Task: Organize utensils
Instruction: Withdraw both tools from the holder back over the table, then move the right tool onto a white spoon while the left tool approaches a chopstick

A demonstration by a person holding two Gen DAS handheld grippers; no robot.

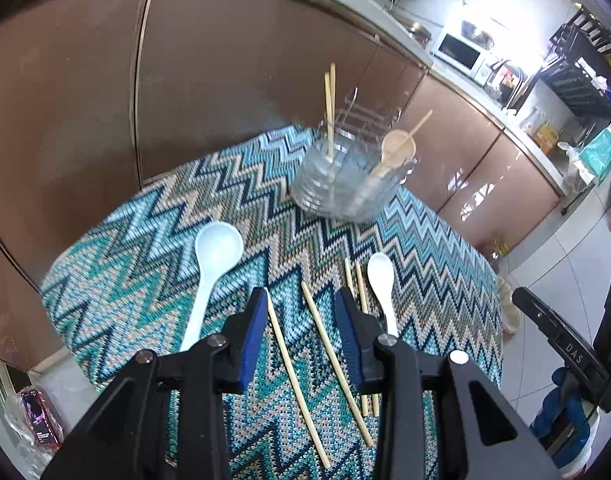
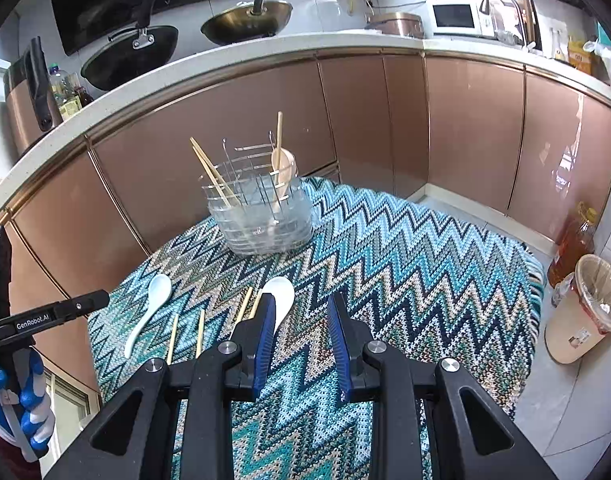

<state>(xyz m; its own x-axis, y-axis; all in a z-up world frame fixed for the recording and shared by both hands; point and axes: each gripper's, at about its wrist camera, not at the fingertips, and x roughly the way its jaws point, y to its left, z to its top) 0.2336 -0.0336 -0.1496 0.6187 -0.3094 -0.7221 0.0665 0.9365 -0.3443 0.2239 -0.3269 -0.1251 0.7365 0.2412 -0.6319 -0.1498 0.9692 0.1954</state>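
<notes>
Four chopsticks and two white spoons are laid on the zigzag-clothed counter. A clear holder behind them contains two chopsticks and a wooden spoon. Both the left gripper and right gripper are found parted, nothing held; two chopsticks are seen between the left fingers.

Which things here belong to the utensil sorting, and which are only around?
For the job:
- clear holder
- chopsticks lying on the cloth
- two white spoons
- wooden spoon in the holder

Only around:
- pans
- microwave
- bin
- oil bottle
</notes>
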